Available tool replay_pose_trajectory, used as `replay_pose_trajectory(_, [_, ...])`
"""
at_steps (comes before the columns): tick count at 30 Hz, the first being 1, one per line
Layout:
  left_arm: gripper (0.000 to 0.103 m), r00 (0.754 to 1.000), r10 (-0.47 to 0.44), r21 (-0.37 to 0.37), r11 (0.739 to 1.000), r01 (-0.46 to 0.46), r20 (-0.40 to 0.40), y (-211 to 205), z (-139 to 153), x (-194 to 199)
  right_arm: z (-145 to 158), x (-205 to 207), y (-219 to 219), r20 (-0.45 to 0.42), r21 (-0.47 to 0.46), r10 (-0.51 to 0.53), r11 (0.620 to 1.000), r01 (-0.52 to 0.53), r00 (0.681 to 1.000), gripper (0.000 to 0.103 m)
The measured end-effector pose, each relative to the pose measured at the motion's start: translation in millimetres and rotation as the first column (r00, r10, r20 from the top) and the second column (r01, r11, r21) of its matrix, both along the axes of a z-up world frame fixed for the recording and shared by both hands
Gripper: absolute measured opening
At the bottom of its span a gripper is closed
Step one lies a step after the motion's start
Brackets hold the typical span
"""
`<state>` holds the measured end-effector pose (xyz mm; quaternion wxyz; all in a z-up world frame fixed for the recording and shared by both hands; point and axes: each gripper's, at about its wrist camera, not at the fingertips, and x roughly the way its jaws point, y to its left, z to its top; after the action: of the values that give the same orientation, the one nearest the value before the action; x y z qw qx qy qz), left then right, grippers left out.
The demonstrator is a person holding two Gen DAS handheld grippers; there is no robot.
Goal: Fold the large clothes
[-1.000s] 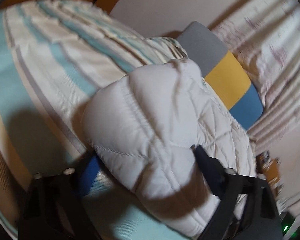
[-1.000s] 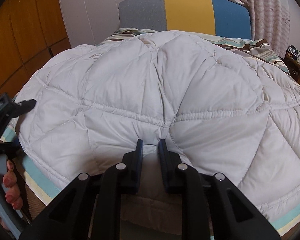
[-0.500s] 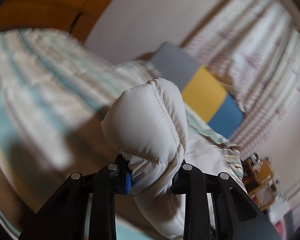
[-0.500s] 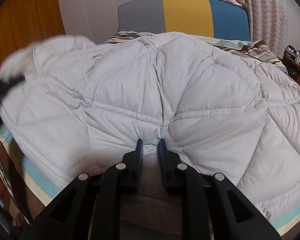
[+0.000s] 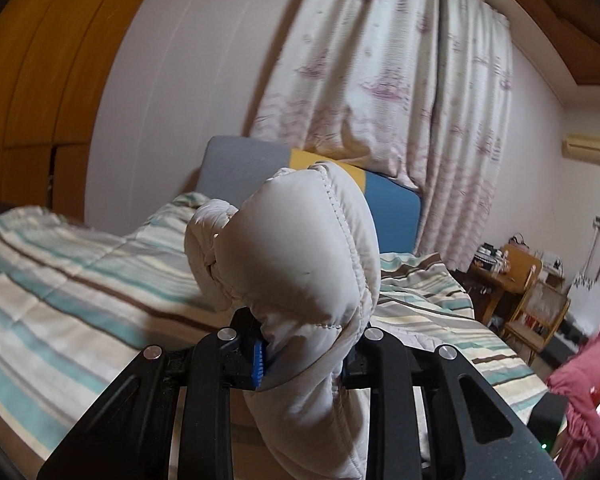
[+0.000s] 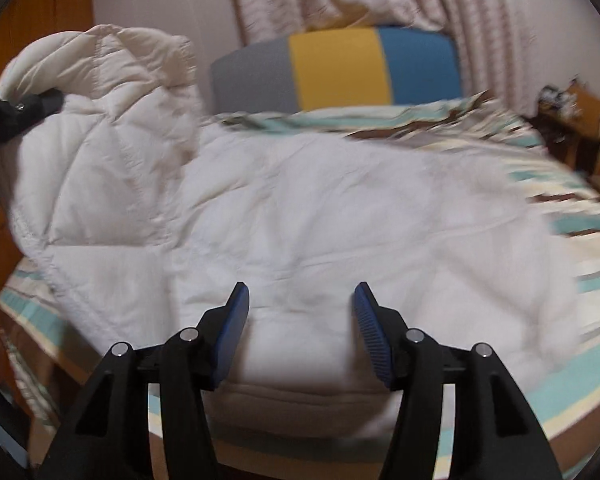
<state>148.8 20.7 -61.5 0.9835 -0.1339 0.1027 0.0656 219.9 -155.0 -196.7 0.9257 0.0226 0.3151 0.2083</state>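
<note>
The left tongs (image 5: 300, 354) are pinching a puffy fold of the white quilted down jacket (image 6: 300, 216) between their blue-lined fingers and are holding it lifted above the bed (image 5: 60, 280). The right tongs (image 6: 301, 320) are standing spread apart, with nothing between their blue pads (image 6: 370, 336), just over the near hem of the jacket. It is not possible to tell if they are touching the fabric.

The bed is carrying a cover with teal, cream and brown stripes (image 6: 572, 224), and most of the jacket is lying flat on it. In the right wrist view the left side of the jacket is rising in a bunch towards the left tongs (image 6: 24, 108) at the frame edge. Behind the bed a headboard in grey, yellow and blue (image 6: 340, 68) is standing in front of a pale patterned curtain (image 5: 400, 80). To the right of the bed, small wooden furniture (image 5: 516, 276) is standing near the wall, blurred.
</note>
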Motion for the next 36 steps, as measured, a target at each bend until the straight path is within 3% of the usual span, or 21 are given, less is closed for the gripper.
replay_pose_trajectory(5, [0.026,1.0,-0.028,0.094,0.995,0.028,0.001,-25,7,8,1,4,-59,0.008,-0.034,-0.211,0.977,0.212,0.977,0.055])
replay_pose_trajectory(13, [0.026,0.996,-0.083,0.165,0.983,0.086,-0.028,-59,12,23,-7,10,-158,-0.068,-0.015,-0.464,0.886,0.464,0.883,0.058])
replay_pose_trajectory(20, [0.026,0.984,-0.15,0.19,0.968,0.166,-0.096,-92,10,42,-8,8,-203,-0.107,-0.06,-0.557,0.831,0.554,0.824,0.058])
replay_pose_trajectory(26, [0.026,0.964,-0.213,0.219,0.944,0.245,-0.159,-127,-2,60,-15,13,-219,-0.145,-0.071,-0.589,0.807,0.586,0.795,0.058])
replay_pose_trajectory(36, [0.028,0.902,-0.318,0.287,0.87,0.4,-0.292,-192,-38,87,-21,14,-237,-0.183,-0.035,-0.609,0.789,0.614,0.772,0.058])
